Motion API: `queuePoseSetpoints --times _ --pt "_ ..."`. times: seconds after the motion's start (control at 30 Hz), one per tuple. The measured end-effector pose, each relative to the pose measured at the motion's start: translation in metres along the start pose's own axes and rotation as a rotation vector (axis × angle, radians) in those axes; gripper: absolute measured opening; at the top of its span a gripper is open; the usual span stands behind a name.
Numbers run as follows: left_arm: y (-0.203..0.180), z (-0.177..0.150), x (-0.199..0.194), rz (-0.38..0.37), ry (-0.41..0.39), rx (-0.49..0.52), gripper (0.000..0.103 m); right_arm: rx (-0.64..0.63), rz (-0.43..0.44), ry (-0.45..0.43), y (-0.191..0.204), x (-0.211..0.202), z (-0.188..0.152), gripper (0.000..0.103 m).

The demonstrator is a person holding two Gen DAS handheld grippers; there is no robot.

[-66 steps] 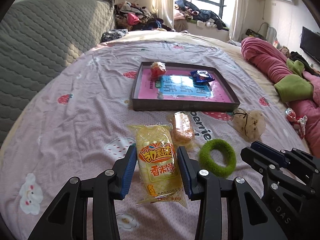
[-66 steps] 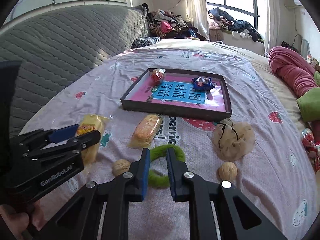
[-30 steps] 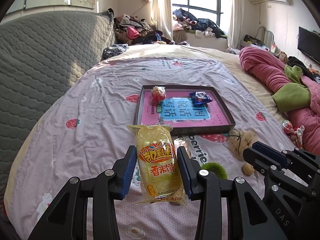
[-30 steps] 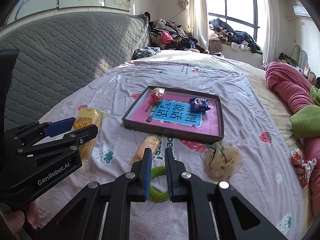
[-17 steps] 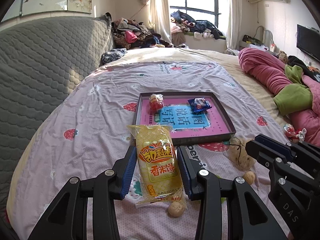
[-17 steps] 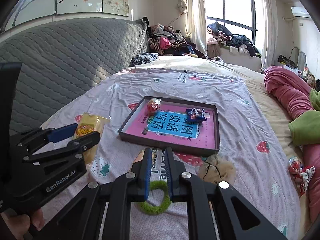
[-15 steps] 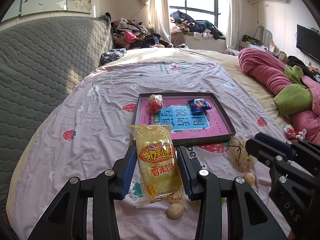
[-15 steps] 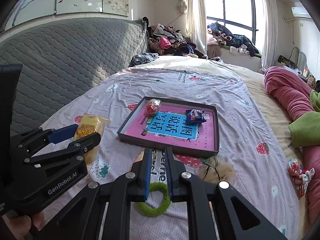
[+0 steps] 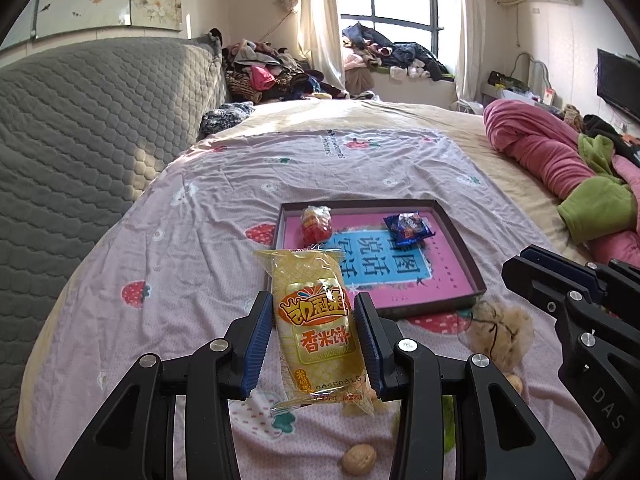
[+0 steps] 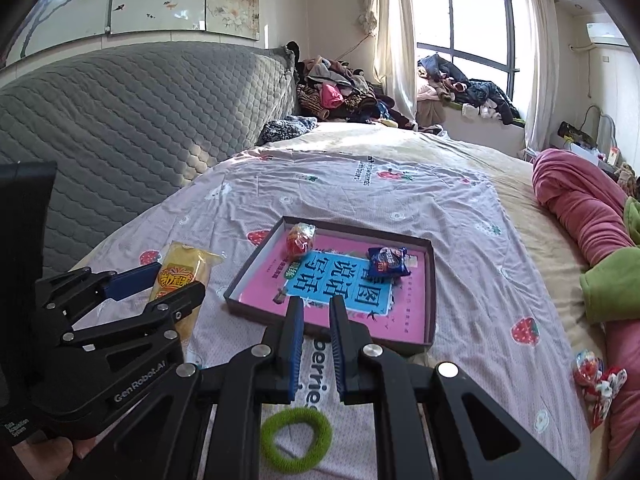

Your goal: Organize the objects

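Yellow rice-cracker packet (image 9: 316, 320) is clamped in the left hand-held gripper (image 9: 314, 336); right hand-held gripper (image 10: 314, 336) is closed, gripping nothing.

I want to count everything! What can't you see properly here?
- Left wrist view: green ring mostly behind the left gripper; one walnut half hidden too.
- Left wrist view: a snack behind the yellow packet, too covered to name.
- Right wrist view: the ring's top hidden by the right gripper.

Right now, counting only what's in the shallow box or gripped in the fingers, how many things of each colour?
Yellow rice-cracker packet: 1
Red wrapped sweet: 1
Blue snack packet: 1
Green fuzzy hair ring: 1
Total: 4
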State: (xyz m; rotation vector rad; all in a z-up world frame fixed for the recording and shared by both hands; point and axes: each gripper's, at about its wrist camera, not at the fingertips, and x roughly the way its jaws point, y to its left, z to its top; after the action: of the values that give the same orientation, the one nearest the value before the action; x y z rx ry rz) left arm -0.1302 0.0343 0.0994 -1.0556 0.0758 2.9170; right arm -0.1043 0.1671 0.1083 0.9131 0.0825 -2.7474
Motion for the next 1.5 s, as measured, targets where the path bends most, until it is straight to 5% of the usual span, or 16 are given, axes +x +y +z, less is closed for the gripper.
queuePoseSetpoints --times 0.87,1.5 --pt "-0.013 0.051 0.054 0.003 -0.012 0.005 0.043 0.041 -0.023 -0.068 -0.038 0.025 0.041 0.014" --pt "-0.017 0.069 0.125 0.012 0.001 0.022 0.043 0.086 0.007 -0.028 -0.056 0.1 0.039 0.014"
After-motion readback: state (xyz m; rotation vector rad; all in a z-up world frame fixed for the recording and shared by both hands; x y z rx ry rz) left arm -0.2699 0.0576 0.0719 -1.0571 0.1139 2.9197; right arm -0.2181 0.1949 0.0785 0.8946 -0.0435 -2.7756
